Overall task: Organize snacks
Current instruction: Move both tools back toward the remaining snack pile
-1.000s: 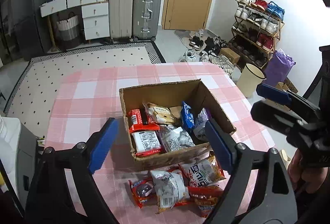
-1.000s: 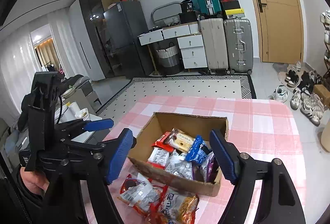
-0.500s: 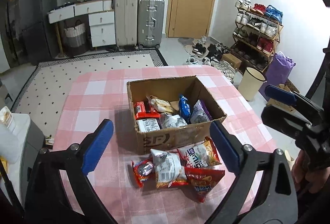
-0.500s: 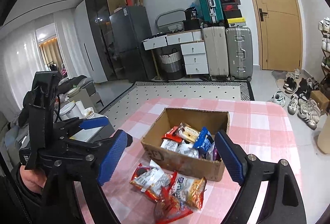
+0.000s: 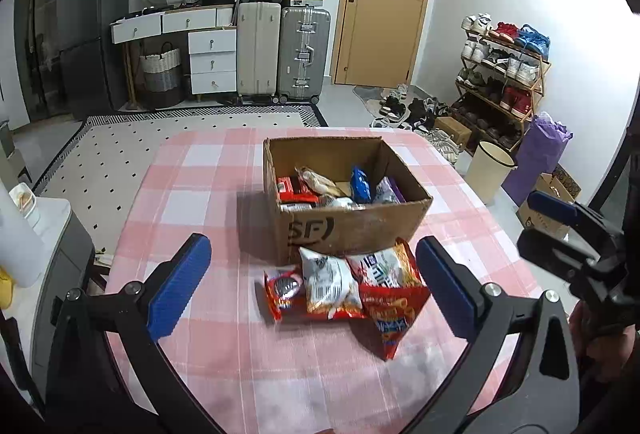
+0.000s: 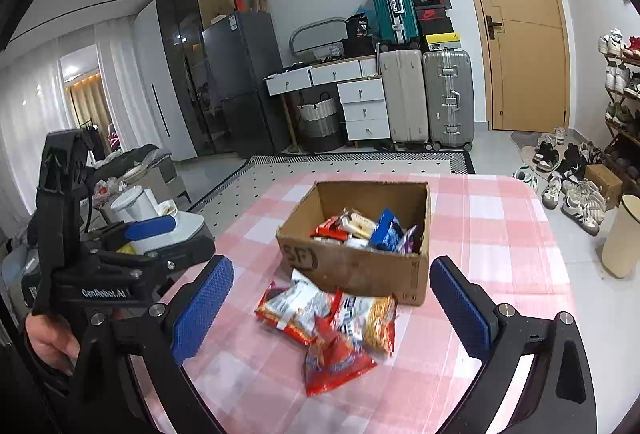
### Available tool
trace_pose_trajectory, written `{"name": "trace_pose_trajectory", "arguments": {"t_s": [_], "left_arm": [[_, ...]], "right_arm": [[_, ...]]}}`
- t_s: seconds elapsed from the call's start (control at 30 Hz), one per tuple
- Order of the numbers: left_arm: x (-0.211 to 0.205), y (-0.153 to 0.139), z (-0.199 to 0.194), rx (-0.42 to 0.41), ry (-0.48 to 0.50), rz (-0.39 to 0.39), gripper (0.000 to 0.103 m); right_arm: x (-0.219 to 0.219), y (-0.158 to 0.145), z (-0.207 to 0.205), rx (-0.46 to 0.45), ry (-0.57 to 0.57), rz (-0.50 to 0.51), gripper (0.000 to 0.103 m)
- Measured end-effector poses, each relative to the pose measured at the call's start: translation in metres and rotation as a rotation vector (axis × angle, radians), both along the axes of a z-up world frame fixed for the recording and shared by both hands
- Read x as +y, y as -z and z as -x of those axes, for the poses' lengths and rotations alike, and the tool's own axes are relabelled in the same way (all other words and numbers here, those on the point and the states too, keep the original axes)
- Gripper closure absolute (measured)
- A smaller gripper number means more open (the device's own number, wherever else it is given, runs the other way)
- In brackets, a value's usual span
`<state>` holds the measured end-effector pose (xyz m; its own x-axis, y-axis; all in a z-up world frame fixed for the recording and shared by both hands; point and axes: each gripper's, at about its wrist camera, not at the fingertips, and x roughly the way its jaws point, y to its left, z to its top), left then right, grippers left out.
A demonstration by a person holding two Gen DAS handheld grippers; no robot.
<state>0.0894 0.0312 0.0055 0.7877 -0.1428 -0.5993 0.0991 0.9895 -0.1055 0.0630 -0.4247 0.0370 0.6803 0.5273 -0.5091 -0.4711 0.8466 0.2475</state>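
A brown cardboard box [image 5: 352, 230] marked "SF" stands on the pink checked tablecloth [image 5: 192, 194] and holds several snack packets [image 5: 332, 188]. A small pile of loose snack packets [image 5: 344, 284] lies just in front of the box, with a red bag [image 5: 394, 314] nearest me. The box [image 6: 360, 266] and the pile [image 6: 332, 318] also show in the right wrist view. My left gripper [image 5: 314, 284] is open and empty, held above the near table, short of the pile. My right gripper [image 6: 332, 310] is open and empty, also held back from the pile.
A white container and clutter sit on a side stand [image 6: 160, 230] left of the table. A cream bin [image 5: 490, 170] and purple bag [image 5: 536, 162] stand on the floor to the right. Suitcases [image 5: 280, 54], drawers, a shoe rack [image 5: 504, 74] and a door lie beyond.
Both grippers have pulled back and lowered away from the box, so the box and pile now look farther off. Both stay open and empty.
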Motion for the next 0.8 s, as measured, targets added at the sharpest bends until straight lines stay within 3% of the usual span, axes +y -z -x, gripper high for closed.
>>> {"name": "trace_pose_trajectory", "arguments": {"t_s": [0.3, 0.8], "left_arm": [[0.003, 0.02, 0.03, 0.021, -0.011, 0.026, 0.001], [0.0, 0.08, 0.035, 0.096, 0.001, 0.061, 0.001]], "right_arm": [[0.014, 0.041, 0.026, 0.021, -0.054, 0.083, 0.003], [0.027, 0.115, 0.017, 0.163, -0.122, 0.05, 0.003]]}}
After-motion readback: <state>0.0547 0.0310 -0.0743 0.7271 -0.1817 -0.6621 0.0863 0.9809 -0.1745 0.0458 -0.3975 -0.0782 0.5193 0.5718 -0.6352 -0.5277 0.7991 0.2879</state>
